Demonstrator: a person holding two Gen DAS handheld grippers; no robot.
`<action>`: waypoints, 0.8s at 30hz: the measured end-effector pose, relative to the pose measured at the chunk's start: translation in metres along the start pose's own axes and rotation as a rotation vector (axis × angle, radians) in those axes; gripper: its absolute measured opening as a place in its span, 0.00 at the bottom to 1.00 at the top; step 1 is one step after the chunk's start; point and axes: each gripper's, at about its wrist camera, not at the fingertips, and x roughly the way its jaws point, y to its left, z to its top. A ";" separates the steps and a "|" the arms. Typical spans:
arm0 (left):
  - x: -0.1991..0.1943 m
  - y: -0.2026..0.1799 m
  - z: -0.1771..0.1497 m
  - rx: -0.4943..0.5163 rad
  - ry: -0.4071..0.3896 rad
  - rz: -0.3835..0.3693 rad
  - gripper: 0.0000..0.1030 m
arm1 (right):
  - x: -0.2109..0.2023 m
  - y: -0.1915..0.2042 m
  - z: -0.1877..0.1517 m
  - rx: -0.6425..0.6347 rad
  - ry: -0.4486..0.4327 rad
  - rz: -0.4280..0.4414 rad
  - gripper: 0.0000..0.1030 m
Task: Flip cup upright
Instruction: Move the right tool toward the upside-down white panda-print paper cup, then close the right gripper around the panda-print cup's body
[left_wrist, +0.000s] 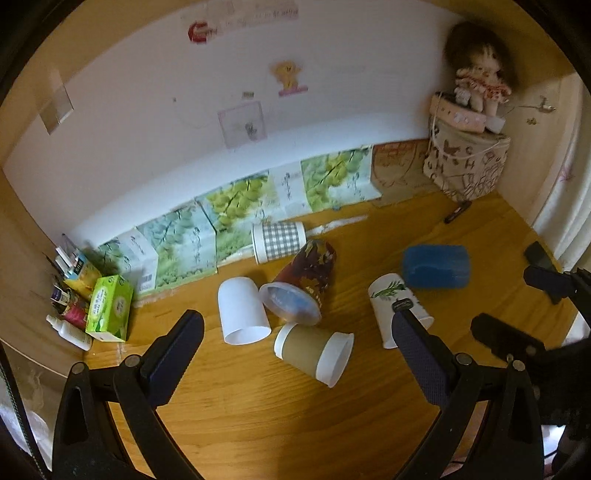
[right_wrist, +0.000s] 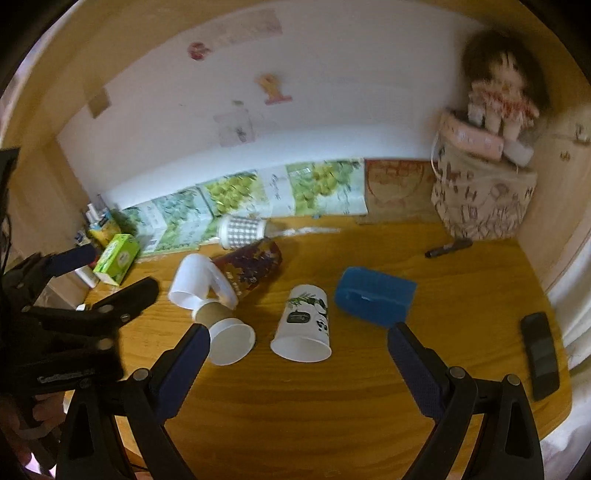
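Both lying open — left claw (left_wrist: 295, 328), right claw (right_wrist: 297, 341), nothing held. Straight ahead of the right: leaf-print cup (right_wrist: 304, 326), on its side beside the blue box (right_wrist: 375, 295) — mouth toward the claw.

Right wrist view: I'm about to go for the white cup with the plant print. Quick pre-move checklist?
1. Right tongs open, empty: ok.
2. Plant-print cup lying on its side, mouth toward the camera: ok.
3. Cup apart from the blue container: ok.
4. Brown-sleeved cup close on the left; clearance: cannot tell.
5. Left tongs open, clear of this cup: ok.
6. Cup empty inside: cannot tell.
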 end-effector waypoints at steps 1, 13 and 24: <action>0.004 0.002 0.001 -0.001 0.009 0.000 0.98 | 0.008 -0.003 0.002 0.013 0.019 -0.005 0.95; 0.040 0.017 0.004 0.009 0.101 0.012 0.98 | 0.103 -0.024 0.006 0.134 0.245 0.027 0.95; 0.064 0.012 0.001 0.064 0.183 -0.070 0.98 | 0.170 -0.034 0.001 0.239 0.419 0.033 0.89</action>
